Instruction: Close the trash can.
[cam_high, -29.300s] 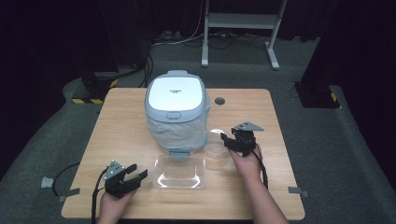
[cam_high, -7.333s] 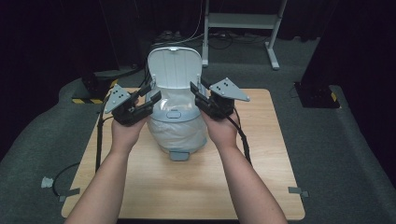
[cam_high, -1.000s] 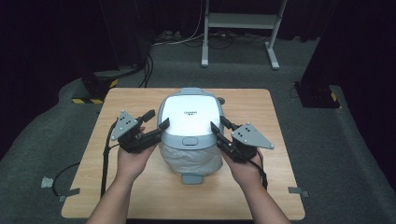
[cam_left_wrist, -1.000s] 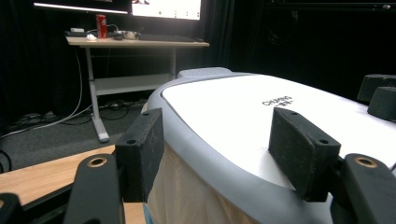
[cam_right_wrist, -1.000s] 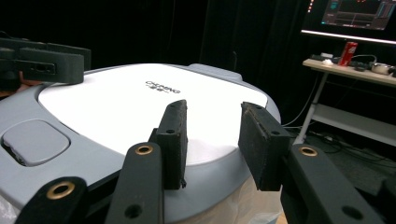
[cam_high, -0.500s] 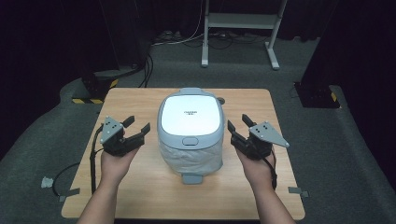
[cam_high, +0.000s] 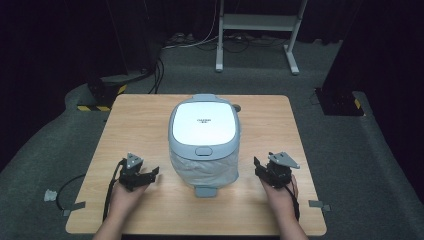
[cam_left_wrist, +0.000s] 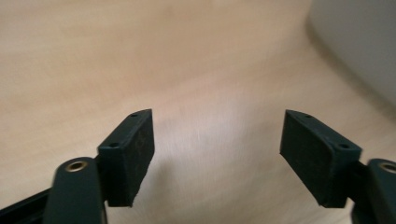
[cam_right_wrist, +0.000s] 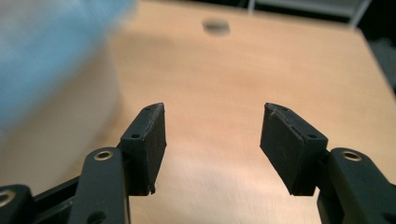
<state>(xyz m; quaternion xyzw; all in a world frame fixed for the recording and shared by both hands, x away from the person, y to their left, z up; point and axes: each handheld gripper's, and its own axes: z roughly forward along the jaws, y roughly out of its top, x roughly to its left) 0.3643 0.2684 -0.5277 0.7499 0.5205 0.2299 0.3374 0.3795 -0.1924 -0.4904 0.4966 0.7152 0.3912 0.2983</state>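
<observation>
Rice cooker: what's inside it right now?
Cannot tell: the rice cooker has its white lid shut, which hides the inside. Nothing rests on top of the lid.

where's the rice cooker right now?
In the high view the rice cooker stands mid-table with its lid shut, between the left claw and right claw, touching neither.

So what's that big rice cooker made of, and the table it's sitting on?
The rice cooker looks like smooth plastic: a glossy white lid panel that catches the light, set in a pale blue-grey shell with moulded edges. Its lower body looks cloudy and duller, maybe a wrap over it; hard to tell. The table looks like light wood or wood-look laminate, with faint grain lines and a matte top.
</observation>
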